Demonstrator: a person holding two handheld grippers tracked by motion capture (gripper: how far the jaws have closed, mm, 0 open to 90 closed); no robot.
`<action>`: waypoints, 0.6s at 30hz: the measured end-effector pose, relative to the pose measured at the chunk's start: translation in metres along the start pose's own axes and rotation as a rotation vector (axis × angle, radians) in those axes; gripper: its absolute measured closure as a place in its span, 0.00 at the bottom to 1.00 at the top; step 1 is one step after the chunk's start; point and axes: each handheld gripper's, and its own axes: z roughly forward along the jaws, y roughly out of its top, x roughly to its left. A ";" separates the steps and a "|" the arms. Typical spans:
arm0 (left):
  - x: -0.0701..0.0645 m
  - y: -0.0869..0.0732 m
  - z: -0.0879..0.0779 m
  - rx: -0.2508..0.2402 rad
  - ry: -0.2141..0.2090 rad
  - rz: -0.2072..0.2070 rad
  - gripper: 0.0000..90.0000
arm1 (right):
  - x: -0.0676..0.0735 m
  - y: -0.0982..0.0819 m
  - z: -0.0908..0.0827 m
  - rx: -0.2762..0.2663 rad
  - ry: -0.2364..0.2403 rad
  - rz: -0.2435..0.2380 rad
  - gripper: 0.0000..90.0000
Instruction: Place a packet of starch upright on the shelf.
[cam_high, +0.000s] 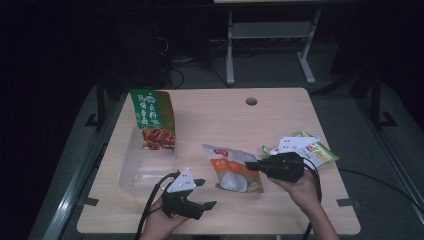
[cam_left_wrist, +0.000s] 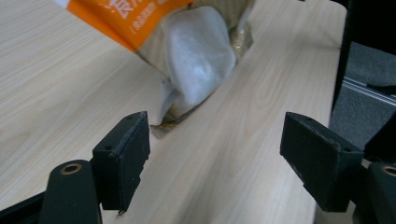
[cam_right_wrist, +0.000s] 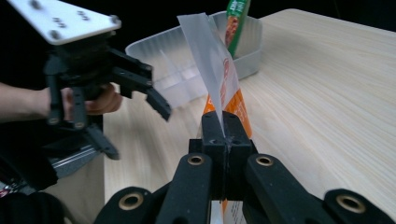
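A: Two tongs over the tabletop (cam_high: 280, 107). Right tongs (cam_high: 248, 164) were clamped tight on the orange pouch's (cam_high: 231, 167) edge; the pouch lay mid-tabletop, its gripped edge lifted.

B: Left tongs (cam_high: 205, 193)?

A: Spread wide, holding nothing, just beside the pouch's near corner.

B: Surroundings?

A: Clear plastic tray (cam_high: 131, 172) at left, with a green snack bag (cam_high: 153, 120) propped at its far end. Dim light; another green packet (cam_high: 320, 151), probably, lay behind the right hand (cam_high: 301, 191).

Dim lab: wooden desk (cam_high: 280, 120), floor cables (cam_high: 197, 70), desk frame (cam_high: 270, 45).
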 end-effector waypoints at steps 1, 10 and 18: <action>0.001 0.001 0.002 -0.002 0.001 -0.006 0.27 | 0.000 0.000 0.000 0.000 0.006 -0.001 1.00; 0.015 0.010 0.020 0.007 0.007 -0.036 0.34 | -0.001 -0.001 0.000 -0.006 0.029 -0.001 1.00; 0.031 0.016 0.039 0.010 -0.014 -0.092 0.49 | -0.001 -0.002 -0.001 0.009 0.028 -0.018 1.00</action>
